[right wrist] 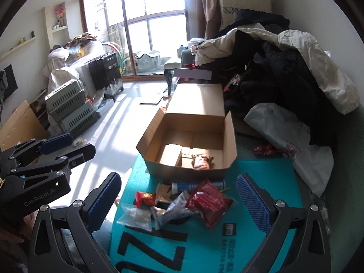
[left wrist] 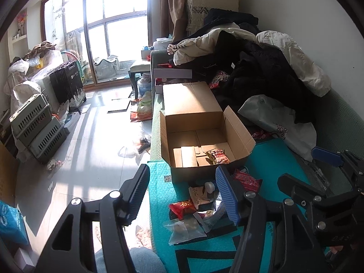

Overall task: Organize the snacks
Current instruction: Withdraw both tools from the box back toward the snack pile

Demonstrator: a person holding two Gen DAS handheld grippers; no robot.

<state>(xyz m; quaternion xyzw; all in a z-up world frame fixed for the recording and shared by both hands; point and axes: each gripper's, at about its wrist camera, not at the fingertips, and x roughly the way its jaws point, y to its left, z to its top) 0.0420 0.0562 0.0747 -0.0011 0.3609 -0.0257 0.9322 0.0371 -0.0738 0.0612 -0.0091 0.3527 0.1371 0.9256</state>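
1. Nearest my lenses, both tools are hanging empty: the left hand-held gripper [left wrist: 179,195] is standing partly open, the right hand-held gripper [right wrist: 179,201] spread wide, nothing between the jaws of either.
2. Just in front of the cardboard box [right wrist: 157,167], on its near side, the snack pile is lying loose on the teal mat [right wrist: 250,245]: a red ribbed packet [right wrist: 210,202], a small red pouch [right wrist: 144,199], a clear bag [right wrist: 134,218], a silvery wrapper [right wrist: 176,209] and a blue-and-white tube [right wrist: 198,185] touching the box's near wall.
3. I am judging myself between picks, lining up for the next snack.
4. Next, I am expecting to lower the right tool over the red ribbed packet, close on it, and carry it over the box's near wall.
5. Inside the box, one wrapped snack [right wrist: 201,160] is lying by the near wall beside loose cardboard inserts [right wrist: 170,155]; the rest is bare.
6. Beyond the box's right side, clothes [right wrist: 284,79] and a white bag [right wrist: 293,145] are crowding in.
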